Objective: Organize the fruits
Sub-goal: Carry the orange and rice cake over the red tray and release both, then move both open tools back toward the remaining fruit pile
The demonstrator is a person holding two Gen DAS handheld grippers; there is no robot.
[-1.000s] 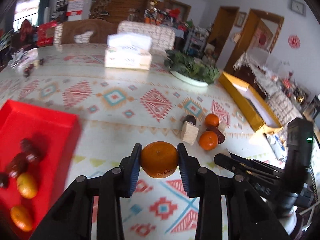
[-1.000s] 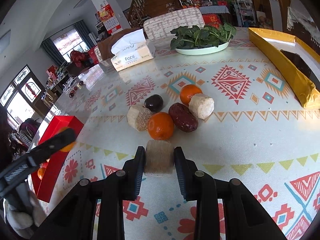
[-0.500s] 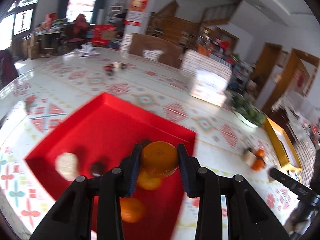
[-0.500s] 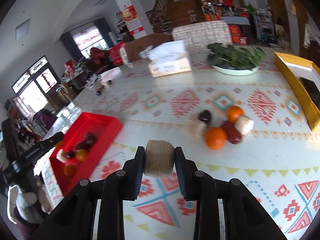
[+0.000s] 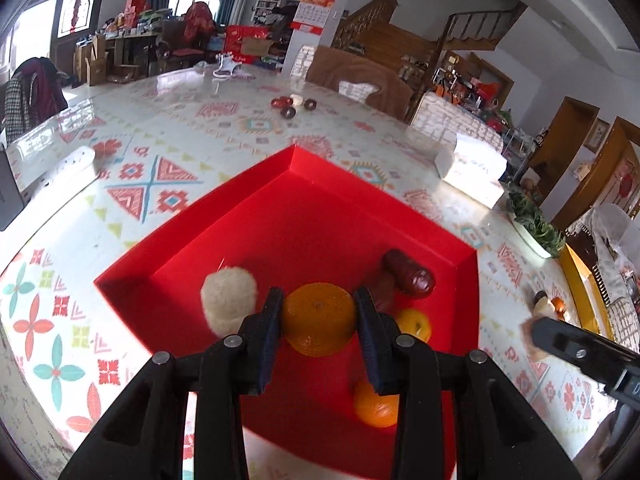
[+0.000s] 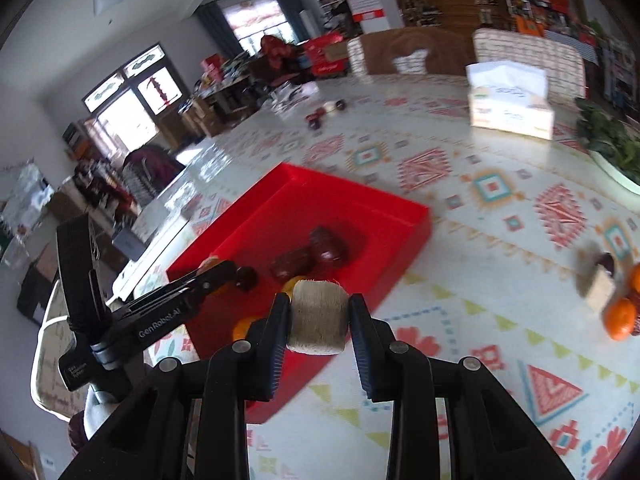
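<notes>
My left gripper (image 5: pixel 319 318) is shut on an orange (image 5: pixel 319 319) and holds it over the red tray (image 5: pixel 320 184). In the tray lie a pale fuzzy chunk (image 5: pixel 229 298), a dark red fruit (image 5: pixel 408 273), a yellow fruit (image 5: pixel 415 324) and another orange (image 5: pixel 376 405). My right gripper (image 6: pixel 319 318) is shut on a beige fibrous chunk (image 6: pixel 318 317) near the tray's (image 6: pixel 400 216) near corner. The left gripper also shows in the right wrist view (image 6: pixel 220 272), over the tray. More fruit (image 6: pixel 618 318) lies on the table at right.
A tissue box (image 6: pixel 510 106) and a plate of greens (image 6: pixel 612 148) stand further back. Small dark fruits (image 5: pixel 292 105) lie at the far side of the table. A yellow box (image 5: pixel 584 284) sits at the right edge. The right gripper's body (image 5: pixel 580 354) is at right.
My left gripper has carried the orange from the fruit pile to over the red tray. My right gripper has lifted the beige chunk and moved left toward the tray.
</notes>
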